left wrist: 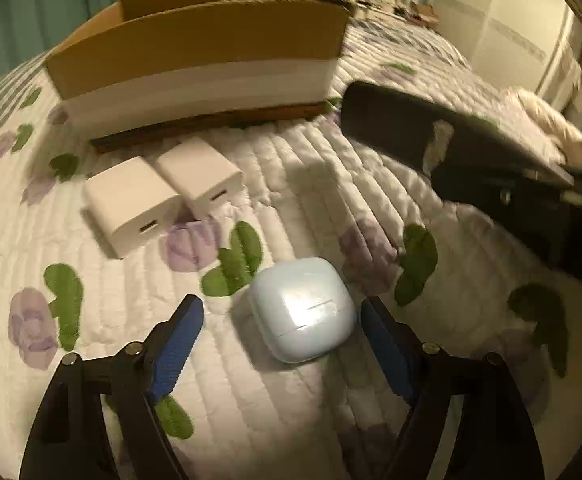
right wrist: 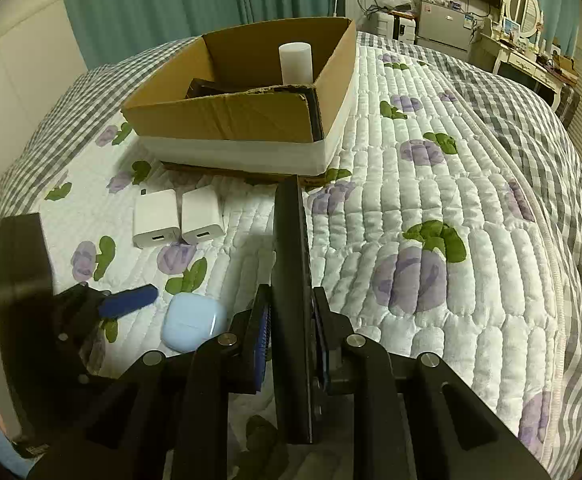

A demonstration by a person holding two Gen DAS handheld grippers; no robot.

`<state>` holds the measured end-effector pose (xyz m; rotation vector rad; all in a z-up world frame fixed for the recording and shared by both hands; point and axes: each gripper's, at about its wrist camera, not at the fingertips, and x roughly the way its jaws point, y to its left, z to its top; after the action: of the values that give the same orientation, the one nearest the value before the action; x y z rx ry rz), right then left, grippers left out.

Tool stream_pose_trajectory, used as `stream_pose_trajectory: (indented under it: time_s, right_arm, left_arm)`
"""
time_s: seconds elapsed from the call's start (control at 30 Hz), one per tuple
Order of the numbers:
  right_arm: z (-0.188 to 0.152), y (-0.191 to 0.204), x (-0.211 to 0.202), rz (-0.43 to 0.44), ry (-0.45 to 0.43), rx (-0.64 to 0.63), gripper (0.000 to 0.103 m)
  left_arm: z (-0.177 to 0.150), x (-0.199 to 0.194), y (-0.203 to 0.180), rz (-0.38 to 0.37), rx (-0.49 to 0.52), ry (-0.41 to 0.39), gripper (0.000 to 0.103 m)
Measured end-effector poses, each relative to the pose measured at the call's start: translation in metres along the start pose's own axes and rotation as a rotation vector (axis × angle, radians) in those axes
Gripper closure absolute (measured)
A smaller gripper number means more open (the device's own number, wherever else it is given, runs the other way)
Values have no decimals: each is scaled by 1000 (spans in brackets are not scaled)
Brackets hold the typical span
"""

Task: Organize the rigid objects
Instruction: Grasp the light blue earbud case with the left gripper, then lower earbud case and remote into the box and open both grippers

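A light blue earbud case (left wrist: 302, 309) lies on the quilt between the open fingers of my left gripper (left wrist: 281, 312); it also shows in the right wrist view (right wrist: 193, 321). Two white chargers (left wrist: 133, 206) (left wrist: 203, 181) lie side by side beyond it, also seen from the right (right wrist: 155, 217) (right wrist: 200, 213). My right gripper (right wrist: 289, 320) is shut on a flat black slab (right wrist: 289, 272), held on edge above the quilt; the slab also shows in the left wrist view (left wrist: 431, 132). A cardboard box (right wrist: 227, 118) holds a white cylinder (right wrist: 296, 62) and a dark item.
The box (left wrist: 195, 48) sits on a thin dark board at the far side of the flowered quilt (right wrist: 431, 208). My left gripper (right wrist: 129, 300) shows at the left in the right wrist view. Furniture and a mirror stand at the back right.
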<state>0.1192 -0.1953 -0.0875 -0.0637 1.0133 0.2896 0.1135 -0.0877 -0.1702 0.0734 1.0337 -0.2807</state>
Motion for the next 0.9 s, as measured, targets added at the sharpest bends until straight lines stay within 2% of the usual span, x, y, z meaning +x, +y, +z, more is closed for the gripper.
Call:
stream_pose_trajectory:
  time_s: [0.03, 0.07, 0.27, 0.4, 0.6, 0.67, 0.77, 0.9]
  right_arm:
    - [0, 0, 0, -4, -2, -2, 85]
    - [-1, 1, -1, -6, -5, -4, 85]
    - [-2, 3, -4, -21, -25, -12, 85]
    - [-1, 5, -9, -26, -46, -20, 85]
    - [8, 18, -38, -44, -120, -58, 85]
    - [14, 24, -52, -46, -147, -73, 85]
    - [28, 31, -69, -43, -188, -83, 85]
    - [58, 41, -89, -44, -257, -103, 85]
  left_arm:
    - [-1, 2, -3, -8, 15, 6, 44]
    - [0, 2, -5, -13, 20, 8, 50]
    - [1, -8, -4, -16, 13, -21, 51]
    - [7, -34, 0, -10, -6, -80, 51]
    - [22, -79, 13, 1, -37, -152, 51]
    - [31, -94, 19, -10, -51, -178, 51]
    - [49, -114, 25, 15, -47, -226, 51]
    - [73, -138, 42, 27, -50, -283, 51]
